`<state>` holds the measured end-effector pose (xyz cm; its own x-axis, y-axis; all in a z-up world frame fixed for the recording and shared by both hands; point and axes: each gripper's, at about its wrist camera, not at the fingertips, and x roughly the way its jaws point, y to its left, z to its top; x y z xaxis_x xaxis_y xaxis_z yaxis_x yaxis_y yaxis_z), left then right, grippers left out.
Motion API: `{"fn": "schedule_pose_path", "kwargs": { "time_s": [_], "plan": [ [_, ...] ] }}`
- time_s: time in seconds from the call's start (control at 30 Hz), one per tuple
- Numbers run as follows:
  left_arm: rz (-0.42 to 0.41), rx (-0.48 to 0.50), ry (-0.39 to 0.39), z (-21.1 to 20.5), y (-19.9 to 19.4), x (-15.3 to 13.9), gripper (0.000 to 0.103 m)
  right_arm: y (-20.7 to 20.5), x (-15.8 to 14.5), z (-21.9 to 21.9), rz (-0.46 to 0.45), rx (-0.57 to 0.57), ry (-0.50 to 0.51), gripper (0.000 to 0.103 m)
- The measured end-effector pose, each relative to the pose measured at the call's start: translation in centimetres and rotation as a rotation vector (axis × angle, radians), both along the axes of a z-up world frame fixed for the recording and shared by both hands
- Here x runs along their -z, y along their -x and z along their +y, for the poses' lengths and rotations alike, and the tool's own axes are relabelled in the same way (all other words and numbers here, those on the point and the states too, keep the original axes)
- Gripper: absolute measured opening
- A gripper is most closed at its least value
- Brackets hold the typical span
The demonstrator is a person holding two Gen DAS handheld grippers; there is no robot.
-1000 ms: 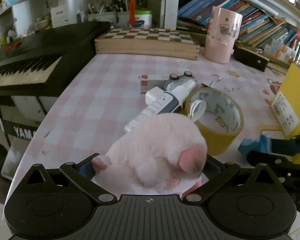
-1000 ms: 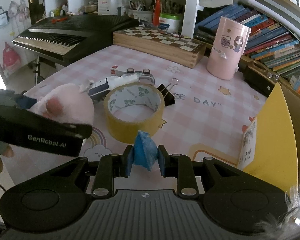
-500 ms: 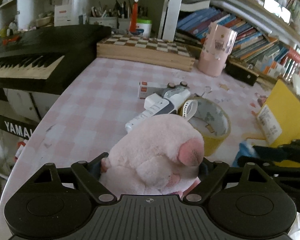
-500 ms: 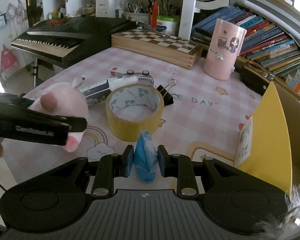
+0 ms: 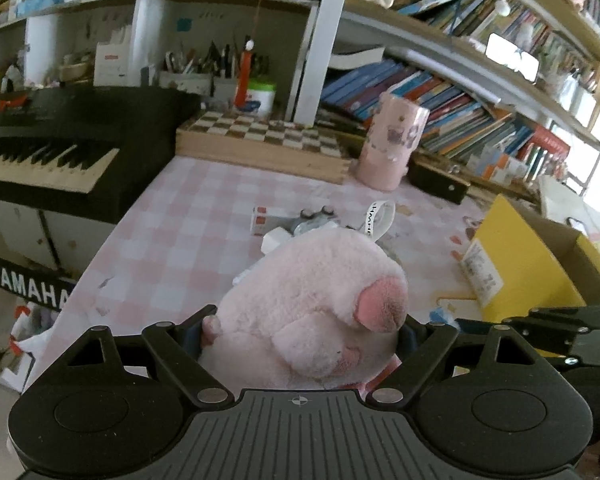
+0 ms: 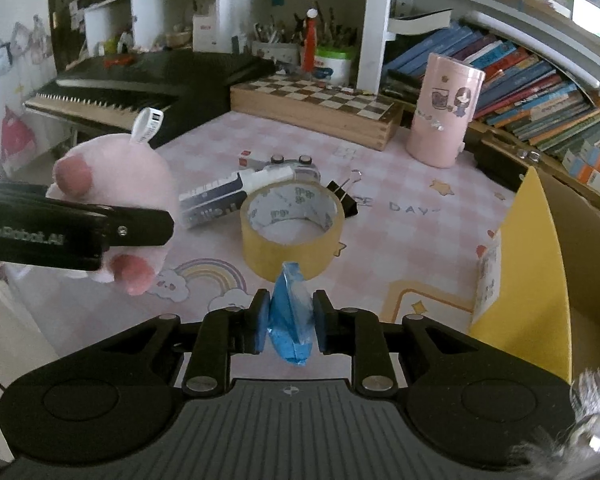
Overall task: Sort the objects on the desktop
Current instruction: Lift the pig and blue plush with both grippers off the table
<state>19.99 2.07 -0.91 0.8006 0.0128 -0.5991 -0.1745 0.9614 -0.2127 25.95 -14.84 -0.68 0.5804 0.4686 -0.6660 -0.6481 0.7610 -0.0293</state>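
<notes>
Pink plush toy point(image 5: 312, 304) sits clamped in the left gripper point(image 5: 300, 336), raised clear of the checked tablecloth point(image 6: 400, 200); the right gripper point(image 6: 288, 316) pinches a blue packet point(image 6: 290, 316) just short of the tape roll point(image 6: 292, 232). Soft fur could squirm loose if the squeeze eases, and the two tools, close together, could collide. Both are held level, aimed toward the yellow box point(image 6: 528, 264).

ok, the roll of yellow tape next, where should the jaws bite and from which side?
Come from above. The tape roll lies flat with its hole facing up, so drop one finger into the hole and one outside, pinching the near wall. The far side is crowded by the binder clip and marker.
</notes>
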Motion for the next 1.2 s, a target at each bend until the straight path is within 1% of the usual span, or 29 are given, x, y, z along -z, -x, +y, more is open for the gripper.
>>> {"fn": "schedule_pose_path", "kwargs": {
  "time_s": [0.33,0.5,0.73,1.0,1.2],
  "plan": [
    [-0.041,0.058,0.024,-0.5,2.0,-1.3,0.088,3.0,-1.9,-0.7,-0.036,0.021,-0.027,0.02],
    [-0.053,0.099,0.031,-1.0,3.5,-1.6,0.088,4.9,-2.2,-1.2,-0.045,0.043,-0.028,0.02],
    [-0.064,0.154,0.025,-1.8,6.3,-1.7,0.088,8.2,-2.1,-1.8,-0.035,0.094,-0.03,0.02],
    [-0.052,0.204,0.022,-2.5,10.5,-1.7,0.088,13.0,-1.7,-2.3,-0.016,0.136,-0.038,0.02],
    [-0.044,0.251,0.019,-3.1,13.1,-1.6,0.088,16.4,-1.3,-3.1,-0.004,0.19,-0.055,0.02]
  ]
}}
